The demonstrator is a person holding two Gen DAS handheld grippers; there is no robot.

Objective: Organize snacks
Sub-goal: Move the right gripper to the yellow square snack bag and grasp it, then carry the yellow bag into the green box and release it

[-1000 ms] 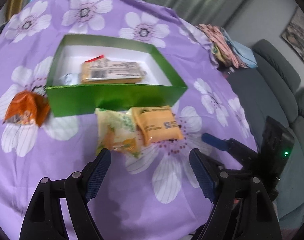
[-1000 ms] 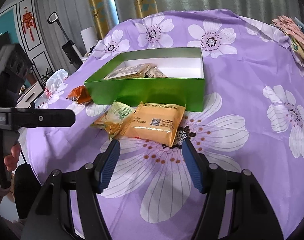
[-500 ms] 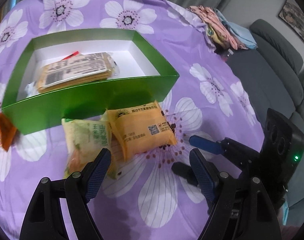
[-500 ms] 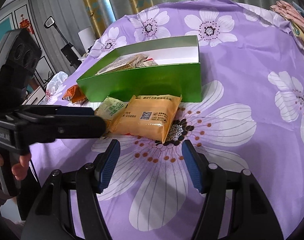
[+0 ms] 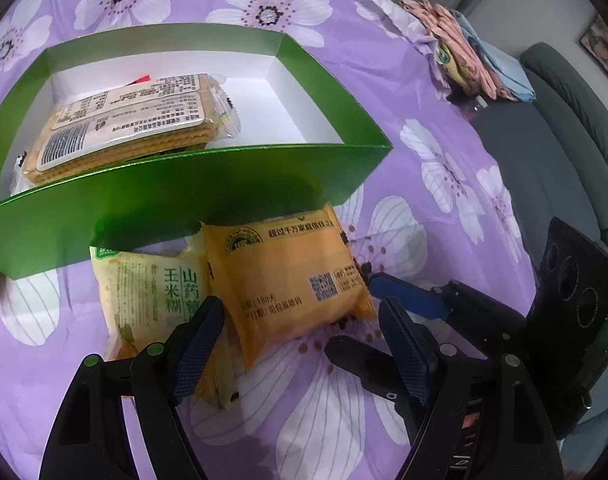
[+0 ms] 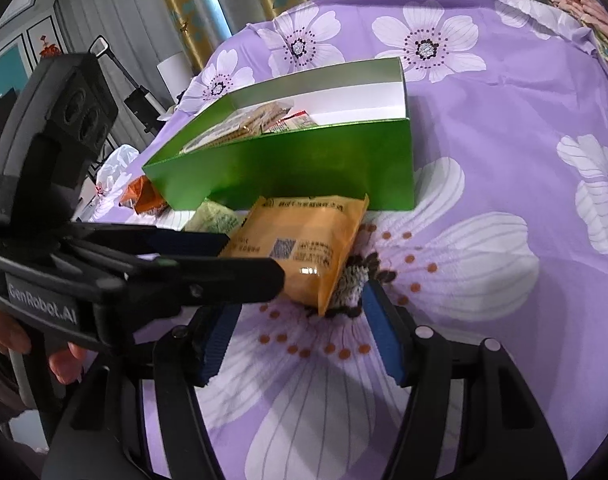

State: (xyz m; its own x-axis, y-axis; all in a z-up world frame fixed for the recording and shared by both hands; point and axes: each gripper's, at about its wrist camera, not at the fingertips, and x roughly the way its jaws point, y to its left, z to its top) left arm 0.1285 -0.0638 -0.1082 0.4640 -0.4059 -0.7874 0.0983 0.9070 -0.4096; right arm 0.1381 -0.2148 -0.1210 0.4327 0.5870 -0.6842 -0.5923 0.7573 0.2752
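An orange-yellow snack packet [image 5: 288,280] lies on the purple flowered cloth against the green box's front wall [image 5: 184,196]. It overlaps a pale green packet [image 5: 152,288]. A wafer pack [image 5: 132,120] lies inside the box. My left gripper [image 5: 300,316] is open and straddles the yellow packet's near end, its left finger over the pale green packet. My right gripper [image 6: 300,312] comes from the other side. Its jaws are closing, with the yellow packet's [image 6: 304,240] near corner just between the tips and the pads not pressing on it. The left gripper [image 6: 244,258] crosses the right wrist view.
A small orange-red snack [image 6: 144,196] lies left of the green box [image 6: 304,168]. Folded cloths [image 5: 463,52] sit at the table's far right edge, with a grey sofa [image 5: 563,120] beyond. A hand [image 6: 60,360] holds the left gripper's handle.
Both grippers have come down and closer to the two packets. The left one now reaches around the yellow packet. The right jaws have narrowed slightly.
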